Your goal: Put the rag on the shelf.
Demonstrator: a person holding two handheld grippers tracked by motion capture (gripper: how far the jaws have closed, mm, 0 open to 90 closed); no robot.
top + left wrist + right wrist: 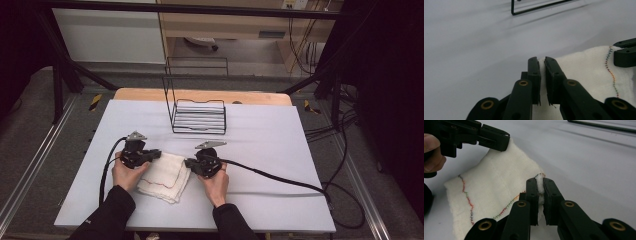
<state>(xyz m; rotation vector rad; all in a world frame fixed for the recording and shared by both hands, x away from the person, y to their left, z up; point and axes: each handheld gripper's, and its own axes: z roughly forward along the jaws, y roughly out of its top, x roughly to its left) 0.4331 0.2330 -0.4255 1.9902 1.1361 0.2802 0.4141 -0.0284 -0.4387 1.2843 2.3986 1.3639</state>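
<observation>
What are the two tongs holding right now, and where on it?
Both hold the white cloth. The left tongs pinch its far left corner, and the right tongs pinch its far right corner, with cloth squeezed between the jaws.

Pale grey table over wooden board, grey floor, black frame bars, wooden cabinet behind

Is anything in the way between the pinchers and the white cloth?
No. Both the left gripper and the right gripper already pinch edges of the white cloth, with cloth squeezed between their fingers and nothing in between.
</observation>
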